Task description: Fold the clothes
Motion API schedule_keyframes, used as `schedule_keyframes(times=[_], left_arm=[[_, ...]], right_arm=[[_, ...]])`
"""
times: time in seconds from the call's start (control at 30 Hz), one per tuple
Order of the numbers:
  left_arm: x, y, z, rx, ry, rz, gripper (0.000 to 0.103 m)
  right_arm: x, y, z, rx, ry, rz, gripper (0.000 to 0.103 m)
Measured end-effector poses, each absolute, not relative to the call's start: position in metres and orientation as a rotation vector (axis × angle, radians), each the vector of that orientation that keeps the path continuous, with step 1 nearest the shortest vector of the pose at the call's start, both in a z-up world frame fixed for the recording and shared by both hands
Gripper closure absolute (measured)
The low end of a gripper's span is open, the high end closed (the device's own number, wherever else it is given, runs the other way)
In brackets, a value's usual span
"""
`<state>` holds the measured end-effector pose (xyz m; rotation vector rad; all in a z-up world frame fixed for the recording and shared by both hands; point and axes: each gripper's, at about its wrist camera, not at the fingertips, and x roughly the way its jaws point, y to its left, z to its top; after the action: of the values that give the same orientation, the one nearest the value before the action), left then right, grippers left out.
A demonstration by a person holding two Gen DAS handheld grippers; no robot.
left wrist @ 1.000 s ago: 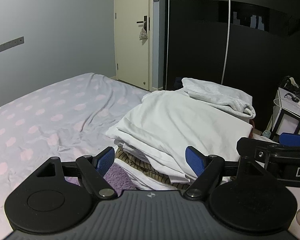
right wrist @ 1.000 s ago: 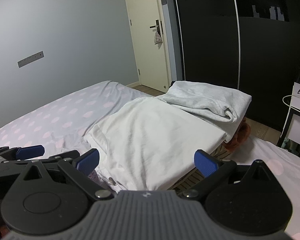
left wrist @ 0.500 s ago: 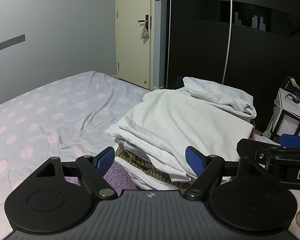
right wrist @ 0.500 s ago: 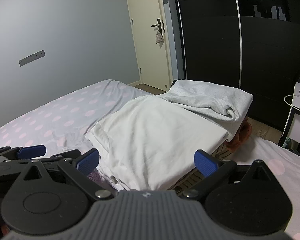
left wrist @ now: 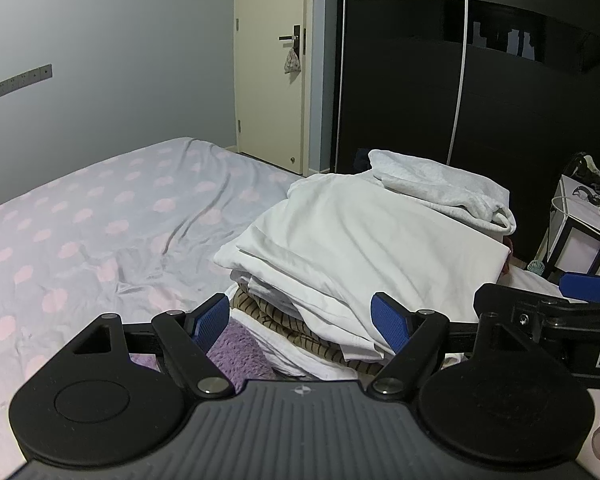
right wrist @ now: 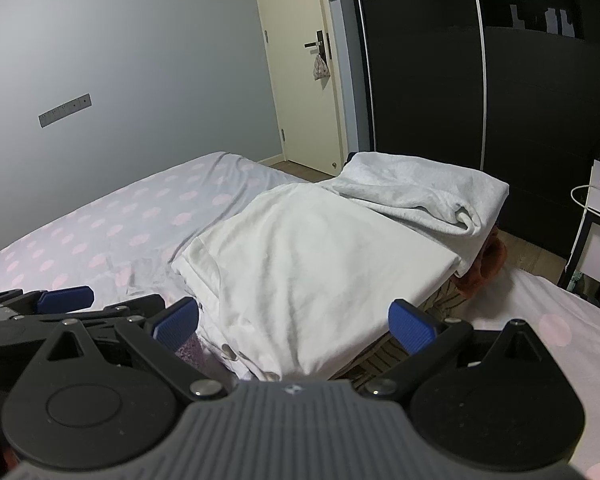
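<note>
A stack of folded clothes (left wrist: pixel 352 248) lies on the bed, with a folded white garment (right wrist: pixel 312 264) on top. Under it show a brown striped piece (left wrist: pixel 300 330) and a purple fuzzy one (left wrist: pixel 236 350). A crumpled light grey garment (right wrist: pixel 428 196) lies on the far end of the stack. My left gripper (left wrist: pixel 300 320) is open and empty, just before the near edge of the stack. My right gripper (right wrist: pixel 294 322) is open and empty, over the near end of the white garment. Each gripper shows at the edge of the other's view.
The bed (left wrist: pixel 100 220) has a grey sheet with pink dots and stretches to the left. A black wardrobe (left wrist: pixel 480 100) and a cream door (left wrist: pixel 276 72) stand behind. A small white side table (left wrist: pixel 588 224) with clutter is at the right.
Both views have shifted very slightly; the stack and both open grippers stay much as they were.
</note>
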<state>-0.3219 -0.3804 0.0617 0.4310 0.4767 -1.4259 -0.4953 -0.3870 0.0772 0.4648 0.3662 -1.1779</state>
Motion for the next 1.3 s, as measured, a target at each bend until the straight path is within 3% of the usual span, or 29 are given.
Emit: schedule_keyframes(times=[1.3], left_arm=[[-0.308, -0.374, 0.059, 0.421, 0.478, -1.371, 0.026]], right_arm=[[-0.478, -0.387, 0.069, 0.447, 0.450, -1.101, 0.001]])
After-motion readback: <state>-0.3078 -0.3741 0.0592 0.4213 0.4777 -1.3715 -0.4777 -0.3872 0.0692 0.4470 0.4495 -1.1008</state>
